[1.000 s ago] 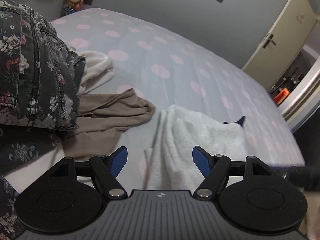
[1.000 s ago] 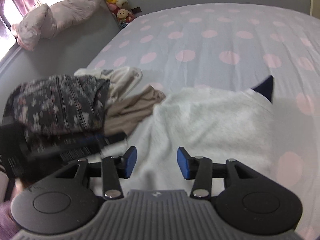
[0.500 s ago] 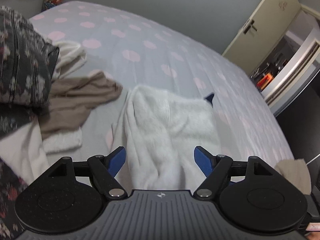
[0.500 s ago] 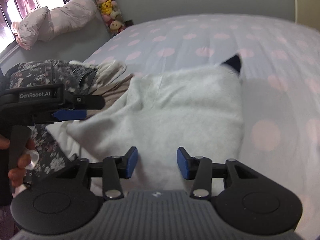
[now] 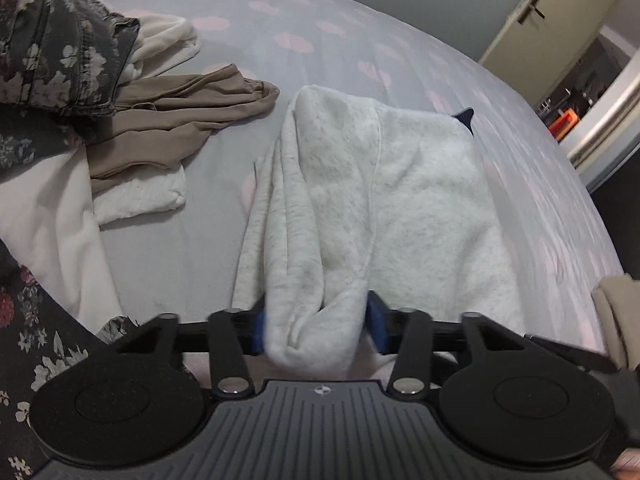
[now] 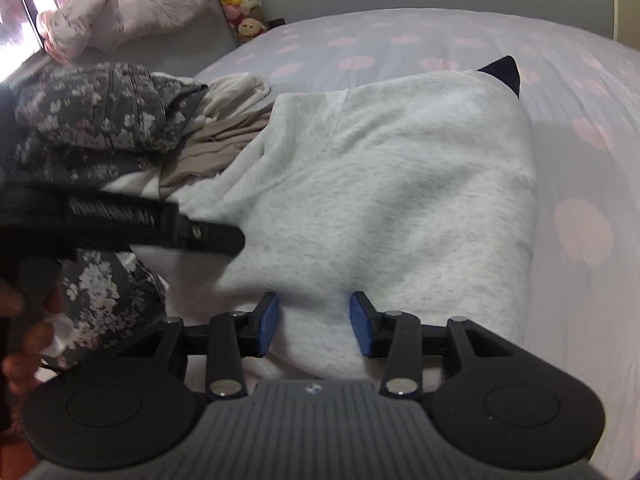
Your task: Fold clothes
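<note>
A light grey sweatshirt (image 5: 400,200) lies crumpled on the bed, with a dark navy corner (image 5: 464,118) poking out at its far side. My left gripper (image 5: 318,328) is at the garment's near edge. Its jaws are closing, and a bunched fold of the fabric fills the gap and is pinched between the blue pads. In the right wrist view the sweatshirt (image 6: 400,180) spreads ahead. My right gripper (image 6: 315,328) stands open low over its near edge, with a hump of fabric between the fingers. The left tool (image 6: 120,216) reaches in from the left, blurred.
To the left of the sweatshirt lies a pile: a dark floral garment (image 5: 52,40), a tan garment (image 5: 180,116), a cream one (image 5: 168,40) and a white piece (image 5: 140,196). The bed sheet (image 5: 280,32) has pink dots. An open door (image 5: 532,20) is at far right. A person's hand (image 6: 24,320) grips the left tool.
Both grippers have come down to the sweatshirt's near edge. The left jaws went from wide apart to narrow around a bunched fold. The right jaws kept about the same width.
</note>
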Action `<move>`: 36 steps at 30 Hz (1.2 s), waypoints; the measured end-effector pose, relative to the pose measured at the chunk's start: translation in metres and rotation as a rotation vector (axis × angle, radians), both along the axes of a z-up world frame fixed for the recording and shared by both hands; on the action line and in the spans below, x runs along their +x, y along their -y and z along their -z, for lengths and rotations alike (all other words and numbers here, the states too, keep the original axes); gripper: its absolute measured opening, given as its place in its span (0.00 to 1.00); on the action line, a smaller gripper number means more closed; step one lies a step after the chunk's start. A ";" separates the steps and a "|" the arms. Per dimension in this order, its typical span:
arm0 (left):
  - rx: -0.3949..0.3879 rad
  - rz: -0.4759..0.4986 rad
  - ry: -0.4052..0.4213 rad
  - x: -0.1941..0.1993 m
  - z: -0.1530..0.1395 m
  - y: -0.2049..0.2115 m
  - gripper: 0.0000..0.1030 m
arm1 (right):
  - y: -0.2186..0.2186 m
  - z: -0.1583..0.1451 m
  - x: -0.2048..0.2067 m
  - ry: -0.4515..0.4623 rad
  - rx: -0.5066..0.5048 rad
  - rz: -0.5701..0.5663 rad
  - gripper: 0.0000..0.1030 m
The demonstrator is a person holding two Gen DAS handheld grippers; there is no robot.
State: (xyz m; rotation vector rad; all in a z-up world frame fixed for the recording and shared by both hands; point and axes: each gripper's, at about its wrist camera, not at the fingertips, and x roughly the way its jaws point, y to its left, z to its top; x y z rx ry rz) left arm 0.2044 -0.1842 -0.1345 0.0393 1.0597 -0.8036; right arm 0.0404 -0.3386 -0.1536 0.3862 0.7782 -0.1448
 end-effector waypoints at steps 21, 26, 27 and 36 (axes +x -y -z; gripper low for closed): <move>0.009 -0.024 0.002 -0.016 -0.029 -0.019 0.20 | 0.022 0.018 -0.094 -0.039 -0.148 0.098 0.48; 0.081 -0.038 -0.073 -0.001 0.000 -0.016 0.20 | 0.050 0.029 -0.106 0.026 0.039 0.184 0.23; 0.090 -0.033 -0.080 -0.001 0.002 -0.015 0.21 | 0.050 0.029 -0.107 0.016 0.034 0.195 0.22; 0.095 -0.033 -0.102 0.006 0.008 -0.018 0.25 | 0.046 0.030 -0.113 -0.031 0.013 0.192 0.11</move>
